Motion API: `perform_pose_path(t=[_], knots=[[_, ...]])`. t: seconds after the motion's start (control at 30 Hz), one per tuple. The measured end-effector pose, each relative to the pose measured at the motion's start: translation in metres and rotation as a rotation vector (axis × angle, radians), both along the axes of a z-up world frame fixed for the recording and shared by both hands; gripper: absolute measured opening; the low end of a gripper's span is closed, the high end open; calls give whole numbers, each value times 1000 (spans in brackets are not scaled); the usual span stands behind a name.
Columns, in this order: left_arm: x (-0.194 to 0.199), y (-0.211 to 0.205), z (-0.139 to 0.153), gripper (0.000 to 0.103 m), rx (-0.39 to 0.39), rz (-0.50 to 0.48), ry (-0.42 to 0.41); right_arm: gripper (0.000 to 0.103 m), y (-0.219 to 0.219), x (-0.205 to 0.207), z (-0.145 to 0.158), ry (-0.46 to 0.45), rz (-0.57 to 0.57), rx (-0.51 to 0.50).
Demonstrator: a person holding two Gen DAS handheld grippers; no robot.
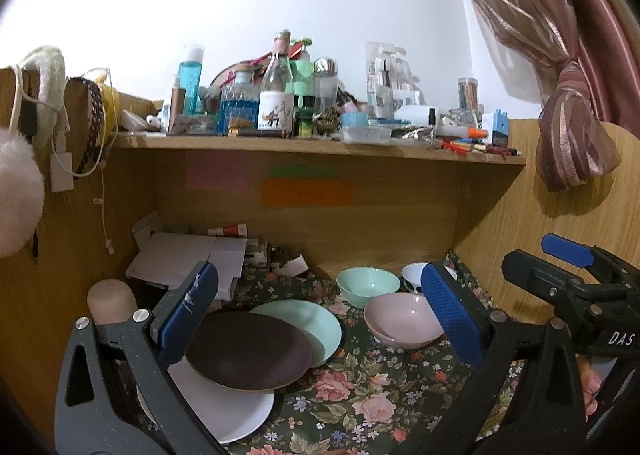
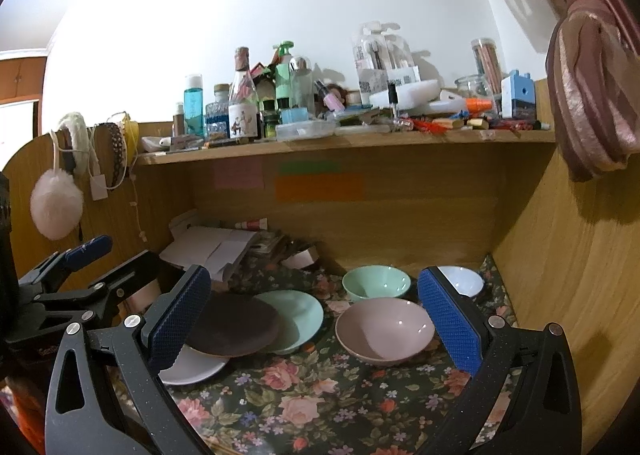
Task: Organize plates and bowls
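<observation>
Both grippers, left [image 1: 320, 315] and right [image 2: 316, 315], hover with jaws spread wide and empty above the worktop [image 2: 320, 407], where a brown plate [image 2: 232, 325] overlaps a white plate [image 2: 196, 369] and a green plate [image 2: 300, 315].

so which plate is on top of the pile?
The dark brown plate: it overlaps both the white plate and the mint plate.
</observation>
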State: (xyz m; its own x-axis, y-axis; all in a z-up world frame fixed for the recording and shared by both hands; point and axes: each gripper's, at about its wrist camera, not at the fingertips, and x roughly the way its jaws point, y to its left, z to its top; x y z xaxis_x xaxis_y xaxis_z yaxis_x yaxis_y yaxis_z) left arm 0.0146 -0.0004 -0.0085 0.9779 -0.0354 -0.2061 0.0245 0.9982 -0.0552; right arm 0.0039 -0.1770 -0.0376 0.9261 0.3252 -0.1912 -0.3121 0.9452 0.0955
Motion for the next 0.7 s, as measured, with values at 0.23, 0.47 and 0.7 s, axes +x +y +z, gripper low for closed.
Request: perform_pose_path(t=[0.23,0.47,0.7], knots=[[20,16,-22,103,-11,19,86,103,12,30,-20,71,12,-35],[49,44,-53,103,-27,59,192,103,37,69,-48,163,41,-77],[78,82,-85,103,-51,123,288,103,61,118,-83,260,145,-111]])
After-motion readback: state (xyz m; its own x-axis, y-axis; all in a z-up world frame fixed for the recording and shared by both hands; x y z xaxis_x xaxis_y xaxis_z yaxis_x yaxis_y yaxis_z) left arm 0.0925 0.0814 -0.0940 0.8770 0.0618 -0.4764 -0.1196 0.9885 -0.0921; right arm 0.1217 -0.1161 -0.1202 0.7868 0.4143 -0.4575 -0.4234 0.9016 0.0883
